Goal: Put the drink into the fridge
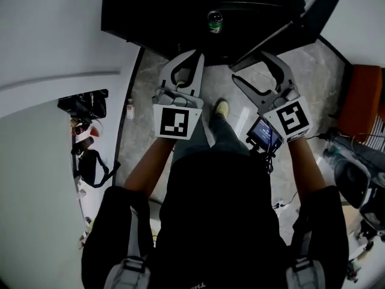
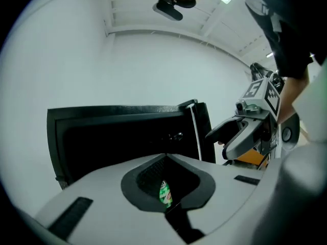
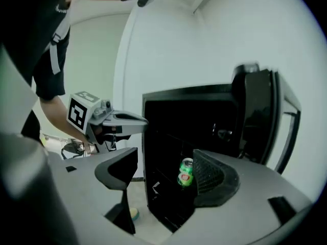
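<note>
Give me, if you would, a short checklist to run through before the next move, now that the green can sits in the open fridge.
1. Green drink can inside the black fridge: ok.
2. Can upright: ok, top facing up.
3. Left tool free of the can: ok, jaws together and holding nothing.
4. Right tool free of the can: ok, jaws apart; the can stands beyond them, untouched.
5. Black fridge door shut: not ok, it stands wide open.
6. Door's swing path clear: cannot tell from these views.
</note>
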Motion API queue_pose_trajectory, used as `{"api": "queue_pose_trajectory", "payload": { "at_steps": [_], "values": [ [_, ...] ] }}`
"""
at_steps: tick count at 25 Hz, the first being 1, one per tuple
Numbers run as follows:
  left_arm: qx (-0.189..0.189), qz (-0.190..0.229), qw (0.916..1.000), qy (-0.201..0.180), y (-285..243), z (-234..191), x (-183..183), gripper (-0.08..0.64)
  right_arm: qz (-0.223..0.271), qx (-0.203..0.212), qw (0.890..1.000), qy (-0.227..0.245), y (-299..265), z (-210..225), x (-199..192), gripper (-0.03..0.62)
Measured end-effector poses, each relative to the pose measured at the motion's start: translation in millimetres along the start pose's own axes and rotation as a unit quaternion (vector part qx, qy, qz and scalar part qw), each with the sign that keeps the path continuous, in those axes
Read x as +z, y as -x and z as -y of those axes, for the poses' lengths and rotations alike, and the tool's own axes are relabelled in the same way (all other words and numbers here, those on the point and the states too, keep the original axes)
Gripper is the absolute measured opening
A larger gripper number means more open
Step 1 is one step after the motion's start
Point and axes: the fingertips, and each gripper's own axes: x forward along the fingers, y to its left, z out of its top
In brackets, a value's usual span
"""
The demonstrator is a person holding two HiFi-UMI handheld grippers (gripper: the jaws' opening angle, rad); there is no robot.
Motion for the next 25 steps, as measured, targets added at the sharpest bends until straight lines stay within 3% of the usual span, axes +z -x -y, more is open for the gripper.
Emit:
{"api": "queue_pose_trajectory", "payload": {
  "at_steps": [4, 7, 16, 20, 25],
  "values": [
    [0.005, 0.018, 0.9982, 0.057, 24, 4, 38, 0.009, 0.044, -0.01, 0.999, 0.003, 43, -14, 45, 0.341],
    [0.01, 0.028, 0.9969, 0.073, 28, 8, 60, 0.009, 0.06, -0.03, 0.998, -0.001, 71, -7, 61, 0.314],
    [-0.005, 0.027, 0.9971, 0.071, 45, 27, 94, 0.01, 0.089, -0.092, 0.992, -0.019, 138, 17, 60, 0.023],
    [-0.01, 0.021, 0.9969, 0.075, 43, 30, 90, 0.009, 0.079, -0.096, 0.992, -0.036, 140, 17, 36, 0.012],
    [-0.017, 0.017, 0.9963, 0.083, 61, 27, 100, 0.009, 0.068, -0.094, 0.992, -0.057, 142, -6, 34, 0.012]
  ]
}}
